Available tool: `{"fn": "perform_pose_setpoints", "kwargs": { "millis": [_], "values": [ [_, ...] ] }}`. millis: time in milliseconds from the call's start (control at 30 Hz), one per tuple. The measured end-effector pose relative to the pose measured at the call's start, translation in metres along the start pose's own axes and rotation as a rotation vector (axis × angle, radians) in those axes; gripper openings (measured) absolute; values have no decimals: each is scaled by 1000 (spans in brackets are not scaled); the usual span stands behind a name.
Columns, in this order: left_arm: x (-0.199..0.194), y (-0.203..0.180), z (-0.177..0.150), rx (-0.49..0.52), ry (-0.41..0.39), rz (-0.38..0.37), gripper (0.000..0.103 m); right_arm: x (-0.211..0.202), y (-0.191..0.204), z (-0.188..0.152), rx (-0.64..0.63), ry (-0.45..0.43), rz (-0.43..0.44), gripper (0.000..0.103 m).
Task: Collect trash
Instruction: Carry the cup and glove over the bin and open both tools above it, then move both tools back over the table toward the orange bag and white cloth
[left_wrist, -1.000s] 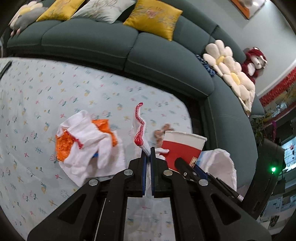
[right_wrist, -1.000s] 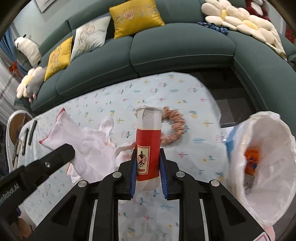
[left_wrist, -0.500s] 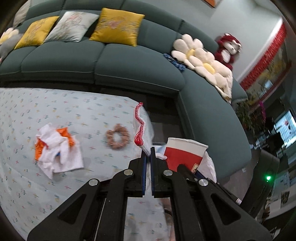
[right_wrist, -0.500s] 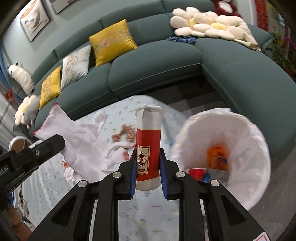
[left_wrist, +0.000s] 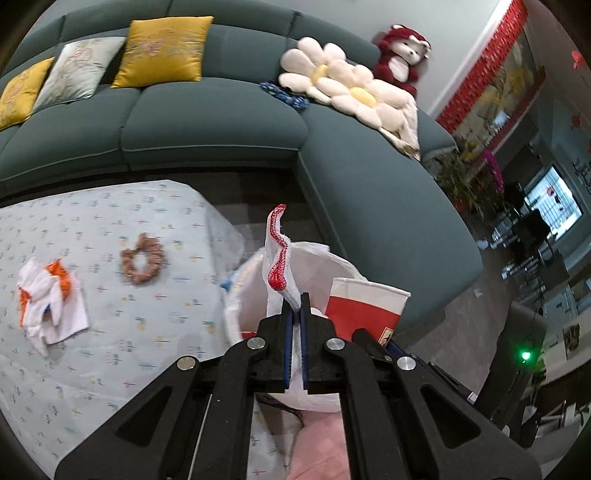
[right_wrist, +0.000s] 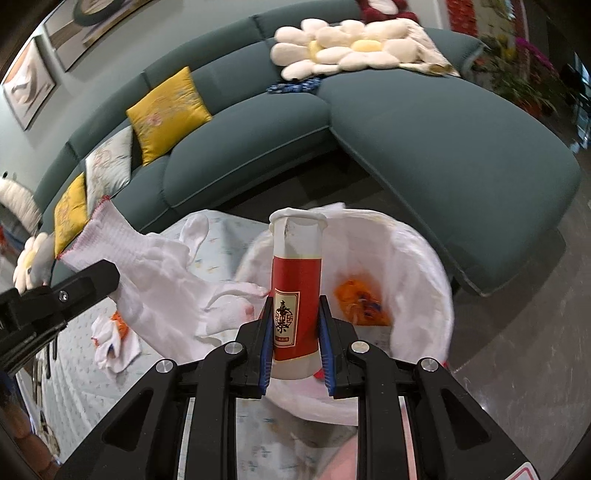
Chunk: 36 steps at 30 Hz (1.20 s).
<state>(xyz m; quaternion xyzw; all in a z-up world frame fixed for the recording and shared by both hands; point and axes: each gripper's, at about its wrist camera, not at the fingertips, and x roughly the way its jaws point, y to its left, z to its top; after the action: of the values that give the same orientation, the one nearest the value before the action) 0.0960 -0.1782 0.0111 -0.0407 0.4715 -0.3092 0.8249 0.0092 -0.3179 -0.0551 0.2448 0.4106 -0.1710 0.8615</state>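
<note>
Both grippers are above the open bin bag (right_wrist: 413, 258), so the step in hand seems to be the drop. To do it well, I think each piece should be brought over the middle of the white opening before the fingers open, not over the rim, because the bag's edge is soft and a thing that lands on it could fall outside. The cup is stiff and will fall straight; the glove is limp and may cling to a pad, so a small shake could help.

The right gripper (right_wrist: 295, 332) holds the red paper cup (right_wrist: 295, 291) upright, its fingers closed narrow on the lower part of the cup, one on each side. The cup stands over the near part of the bag, where an orange wrapper (right_wrist: 360, 301) already lies.

The left gripper (left_wrist: 294, 332) has its fingers pressed nearly together on the white glove (left_wrist: 277, 258), which sticks up from between them with its red cuff on top. It hangs at the bag's left rim, beside the cup.

On the worktop (left_wrist: 110, 325) remain a brown hair tie (left_wrist: 143, 260) and a white and orange heap (left_wrist: 48, 295), well apart from both grippers.
</note>
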Motion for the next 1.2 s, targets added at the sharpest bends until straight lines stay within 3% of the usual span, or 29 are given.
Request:
{"fn": "perform_pose_setpoints", "kwargs": {
  "millis": [133, 200, 267, 300, 700, 933, 1200],
  "values": [
    [11, -14, 0, 7, 16, -25, 4, 4, -15, 0, 27, 3, -12, 20],
    [15, -17, 0, 0, 21, -17, 9, 4, -19, -1, 35, 5, -15, 20],
    [16, -19, 0, 4, 14, 7, 29, 5, -20, -2, 40, 8, -15, 20],
    [16, -19, 0, 5, 8, 14, 31, 6, -21, -2, 40, 9, -15, 21],
    [14, -4, -4, -13, 20, 58, 38, 8, -17, 1, 34, 12, -11, 23],
    [11, 9, -8, -36, 19, 81, 41, 7, -8, 2, 23, 2, -12, 32],
    [3, 28, -15, -65, 15, 101, 42, 5, 7, -3, -9, 6, -8, 35]
  ]
}}
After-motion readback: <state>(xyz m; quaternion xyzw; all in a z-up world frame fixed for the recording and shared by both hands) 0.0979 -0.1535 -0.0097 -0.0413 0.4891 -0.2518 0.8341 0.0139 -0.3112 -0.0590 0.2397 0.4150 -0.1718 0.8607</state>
